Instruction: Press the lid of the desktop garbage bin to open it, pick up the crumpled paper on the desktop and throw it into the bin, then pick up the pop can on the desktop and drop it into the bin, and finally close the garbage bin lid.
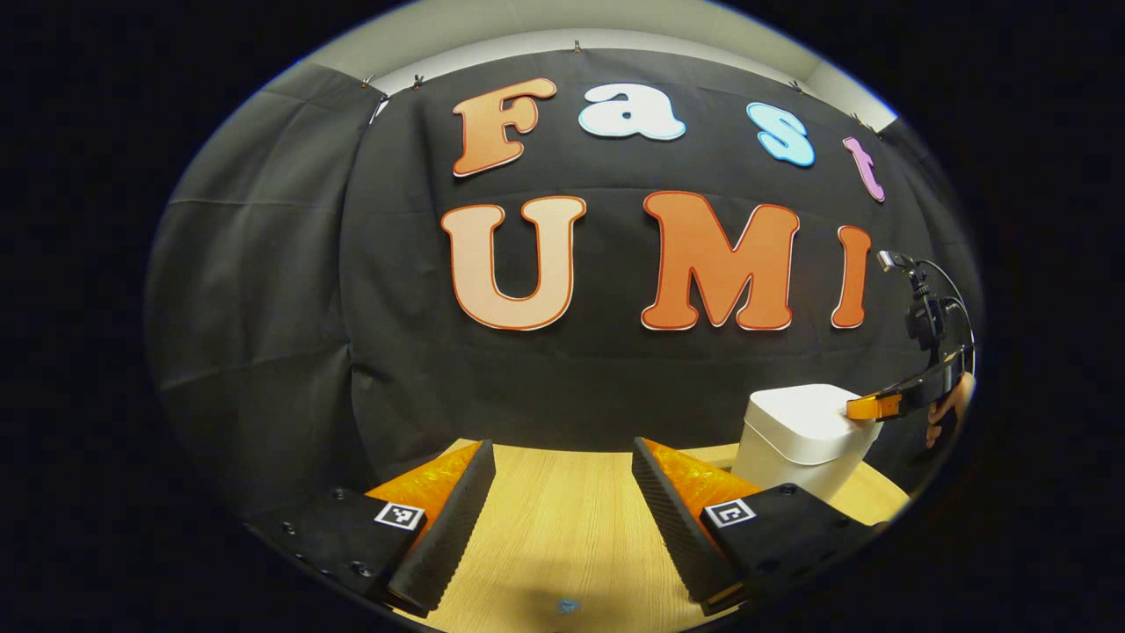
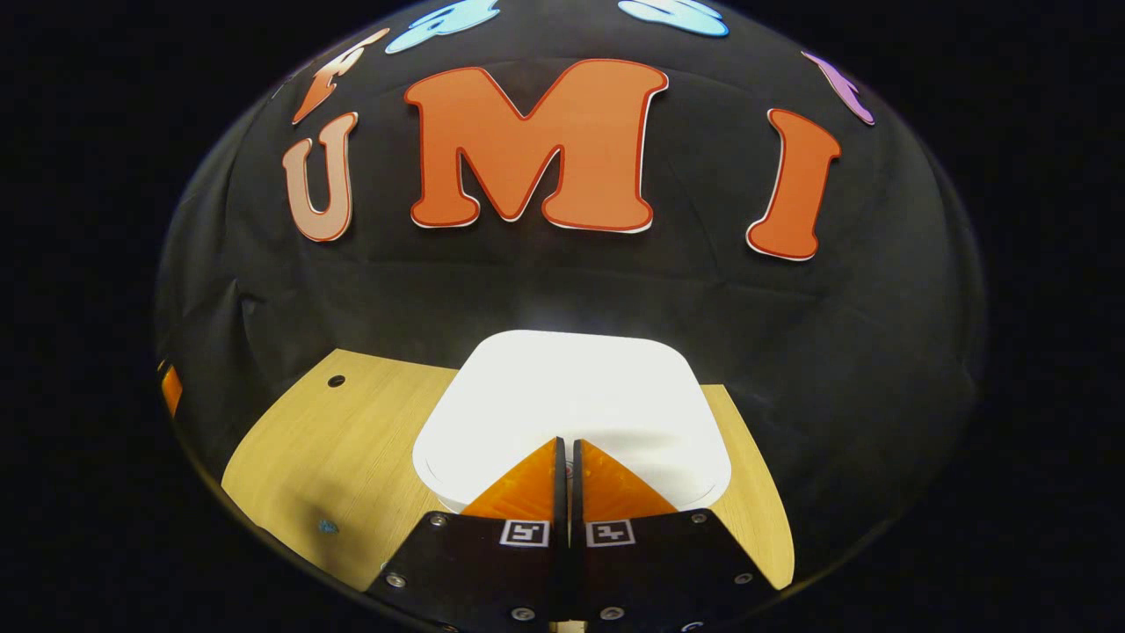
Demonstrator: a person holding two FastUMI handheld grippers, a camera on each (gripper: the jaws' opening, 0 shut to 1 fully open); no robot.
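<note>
Garbage bin (image 2: 571, 404), white with rounded corners, sits low in the middle of the right gripper view, on the far part of the wooden desktop (image 2: 334, 457) just in front of the black cloth wall (image 2: 879, 352). Its lid (image 2: 571, 378) lies flat and closed on top. The right gripper (image 2: 569, 444) is over the near edge of that lid, at bottom centre of this view, with its two fingers clenched together so that only a thin dark slit runs between them; nothing is held in them. Whether the fingertips touch the lid or hang just above it cannot be told. A small round hole (image 2: 336, 381) marks the desktop at the left of this view, and a small blue spot (image 2: 327, 527) lies lower left.

In the left gripper view the same bin (image 1: 795, 440) stands at lower right of the frame, near the back edge of the desktop (image 1: 562, 527). The right gripper (image 1: 866, 408) reaches in from the right edge, its tip at the upper right corner of the lid (image 1: 804, 413), and part of a hand (image 1: 949, 406) that holds it shows at the frame's right rim. The left gripper (image 1: 562, 462) is at the bottom of this view, well apart from the bin, its fingers spread wide and released, with bare wood between them. A blue spot (image 1: 568, 605) lies on the desktop at bottom centre.
</note>
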